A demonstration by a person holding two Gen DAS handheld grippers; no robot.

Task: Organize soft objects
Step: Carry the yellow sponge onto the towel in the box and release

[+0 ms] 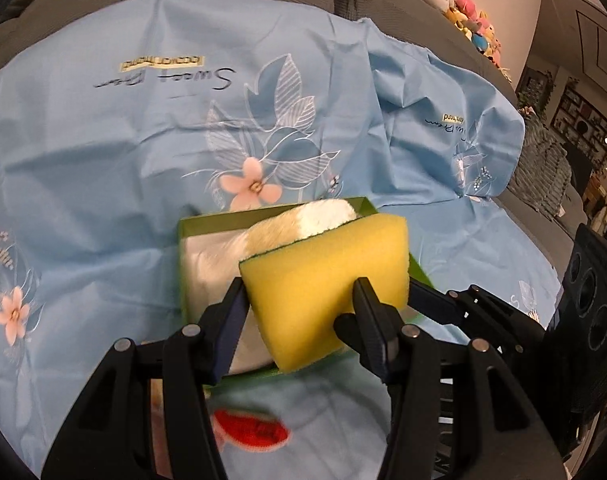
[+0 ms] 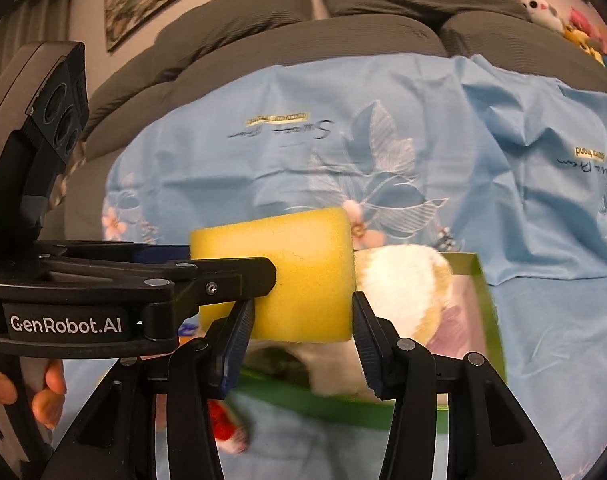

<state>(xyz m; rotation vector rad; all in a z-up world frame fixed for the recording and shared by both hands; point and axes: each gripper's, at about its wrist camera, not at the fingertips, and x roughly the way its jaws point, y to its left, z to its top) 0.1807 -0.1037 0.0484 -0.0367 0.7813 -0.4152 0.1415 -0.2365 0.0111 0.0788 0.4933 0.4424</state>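
A yellow sponge (image 1: pixel 323 280) with a thin green scrub layer is held above a green box (image 1: pixel 263 216). My left gripper (image 1: pixel 299 300) is shut on the sponge; its fingers squeeze it from both sides. In the right wrist view the sponge (image 2: pixel 299 256) lies between the fingers of my right gripper (image 2: pixel 303 312), which also press its sides. The left gripper's fingers (image 2: pixel 231 276) reach in from the left and clamp the sponge. A white and tan plush toy (image 2: pixel 403 280) lies in the green box (image 2: pixel 487 304) behind the sponge, also seen in the left wrist view (image 1: pixel 303 224).
A light blue floral cloth (image 1: pixel 143 160) covers a grey sofa (image 2: pixel 343 40). A small red and white soft object (image 1: pixel 251 428) lies on the cloth near me, below the box. Plush toys (image 1: pixel 475 28) sit at the sofa's far right.
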